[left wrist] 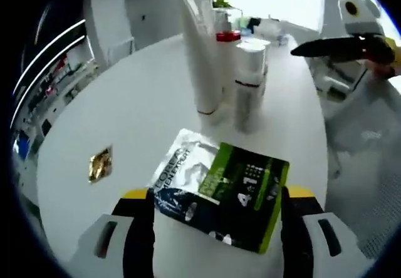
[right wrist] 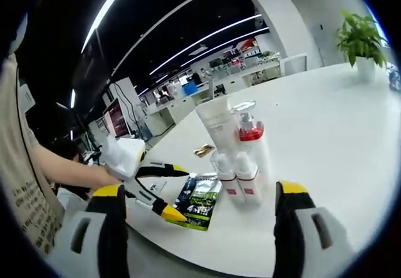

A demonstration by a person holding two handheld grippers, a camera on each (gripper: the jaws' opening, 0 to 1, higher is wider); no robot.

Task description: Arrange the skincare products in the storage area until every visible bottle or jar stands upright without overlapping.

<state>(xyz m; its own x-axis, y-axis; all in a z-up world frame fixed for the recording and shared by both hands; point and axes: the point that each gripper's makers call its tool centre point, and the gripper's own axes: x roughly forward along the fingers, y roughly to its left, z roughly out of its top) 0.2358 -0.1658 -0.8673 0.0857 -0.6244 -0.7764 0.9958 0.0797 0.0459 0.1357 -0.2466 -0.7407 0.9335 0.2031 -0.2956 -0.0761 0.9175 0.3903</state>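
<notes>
Round white worktop (left wrist: 125,115) carrying a tight cluster of skincare containers: tall white tube (left wrist: 202,52) standing on its cap, pump bottle with a red collar (right wrist: 250,141) just behind, two small white bottles with red bands (right wrist: 237,176) side by side in front, all upright and touching or nearly so. Contents hidden by opaque walls. Dark sachet with a green panel (left wrist: 219,190) lying flat near the worktop edge, in the left gripper view between the spread tips of the left tool (left wrist: 218,196), jaws wide, sachet not pinched as far as can be told. Small gold foil packet (left wrist: 100,163) flat on the worktop, well apart from the bottles. Right tool (right wrist: 200,193) open wide, nothing between its jaws, facing the bottle cluster. In the right gripper view, left tool next to the sachet, held by a hand (right wrist: 109,176). Potted plant (right wrist: 361,43) at the far side of the worktop.
</notes>
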